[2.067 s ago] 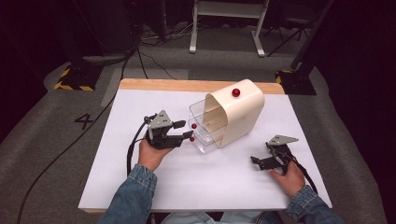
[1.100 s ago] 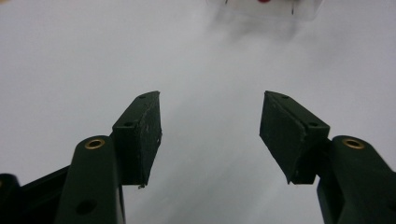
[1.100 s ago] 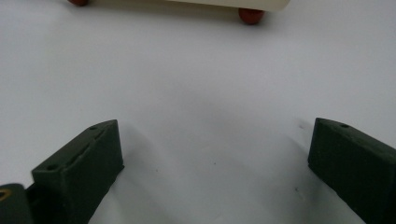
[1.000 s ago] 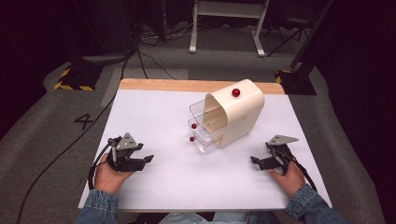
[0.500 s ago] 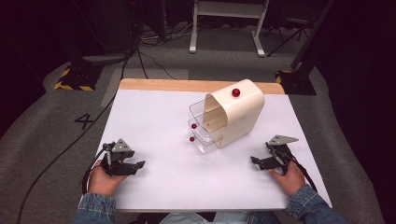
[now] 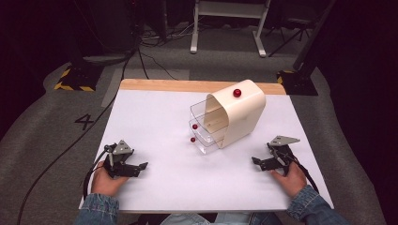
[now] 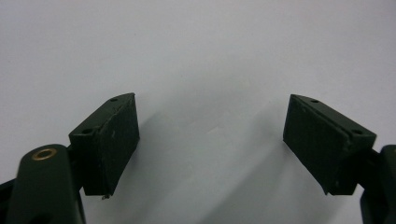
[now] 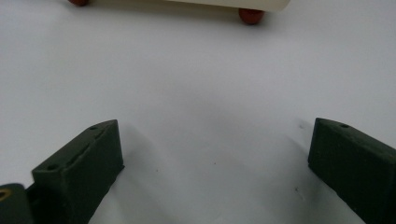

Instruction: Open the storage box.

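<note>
A cream drawer cabinet [image 6: 237, 117] stands on the white table [image 6: 155, 126], right of centre, with a red knob [image 6: 237, 93] on top. Two clear drawers [image 6: 204, 129] with red knobs [image 6: 194, 127] are pulled out towards the left front. My left gripper [image 6: 136, 168] rests at the front left in a hand, open, with bare table between its pads [image 7: 109, 140]. At the front right my right gripper [image 6: 258, 162] lies open too, nothing between its pads [image 8: 81, 172]. The cabinet's cream base [image 8: 233, 3] and a red foot [image 8: 251, 15] show at the top of the right gripper view.
A wooden strip [image 6: 187, 86] runs along the table's far edge. Beyond it on the grey floor are cables [image 6: 141, 51], a white stand [image 6: 225, 23] and a yellow-black base [image 6: 72, 79]. Wide white table surface lies between the two grippers.
My left gripper has drawn back from the drawers to the table's front left and settled there. The right gripper has stayed in place.
</note>
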A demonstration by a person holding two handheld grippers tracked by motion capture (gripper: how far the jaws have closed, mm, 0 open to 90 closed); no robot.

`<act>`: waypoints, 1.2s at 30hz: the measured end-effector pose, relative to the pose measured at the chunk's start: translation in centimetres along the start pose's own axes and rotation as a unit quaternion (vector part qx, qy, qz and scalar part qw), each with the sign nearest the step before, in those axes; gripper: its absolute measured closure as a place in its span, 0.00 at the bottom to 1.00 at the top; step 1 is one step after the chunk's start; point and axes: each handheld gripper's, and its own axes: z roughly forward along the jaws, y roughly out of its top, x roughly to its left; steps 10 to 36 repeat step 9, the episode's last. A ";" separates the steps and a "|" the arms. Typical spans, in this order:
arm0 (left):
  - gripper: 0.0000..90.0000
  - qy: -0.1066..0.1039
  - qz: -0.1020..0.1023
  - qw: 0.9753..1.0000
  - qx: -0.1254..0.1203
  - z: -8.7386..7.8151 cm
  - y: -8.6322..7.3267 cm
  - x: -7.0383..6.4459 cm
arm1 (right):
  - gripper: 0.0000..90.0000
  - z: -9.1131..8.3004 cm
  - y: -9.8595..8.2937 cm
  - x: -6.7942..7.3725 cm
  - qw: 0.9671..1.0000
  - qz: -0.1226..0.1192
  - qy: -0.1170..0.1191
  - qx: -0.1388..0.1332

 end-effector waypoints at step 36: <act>0.19 0.014 0.017 1.000 0.008 0.1 0.1 -0.4 | 0.04 0.0 0.0 0.0 1.000 0.000 0.000 0.000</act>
